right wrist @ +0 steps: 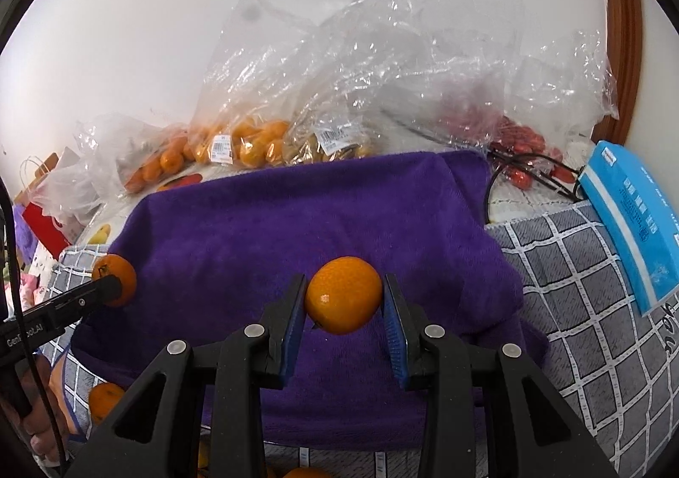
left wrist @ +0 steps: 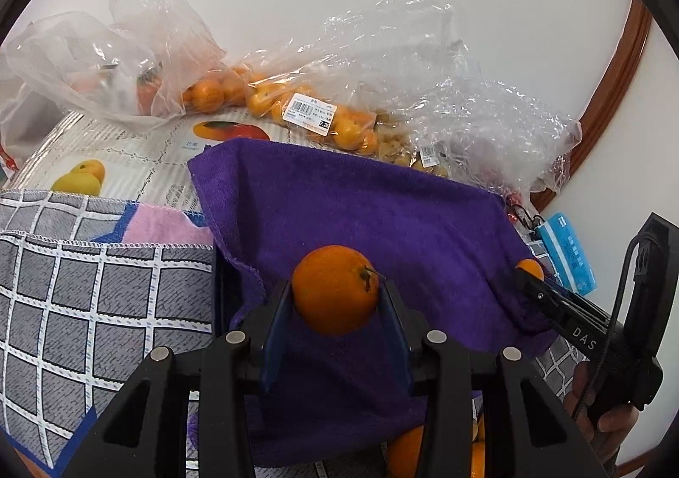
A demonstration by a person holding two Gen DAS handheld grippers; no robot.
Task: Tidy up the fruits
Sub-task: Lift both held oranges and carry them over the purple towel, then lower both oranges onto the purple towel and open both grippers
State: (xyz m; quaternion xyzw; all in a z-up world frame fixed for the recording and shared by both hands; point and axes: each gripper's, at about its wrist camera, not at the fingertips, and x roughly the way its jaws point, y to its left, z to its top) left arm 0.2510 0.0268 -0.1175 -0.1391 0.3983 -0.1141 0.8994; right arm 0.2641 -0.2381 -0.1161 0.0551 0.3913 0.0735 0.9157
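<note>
My left gripper is shut on an orange tangerine with a stem, held above a purple towel. My right gripper is shut on a second tangerine above the same purple towel. The right gripper's tangerine shows at the right of the left wrist view. The left gripper's tangerine shows at the left of the right wrist view. More loose tangerines lie low near the front edge.
Clear plastic bags of tangerines and small fruit line the wall behind the towel. A bag of red fruit is at the right. A blue packet lies on the grey checked cloth.
</note>
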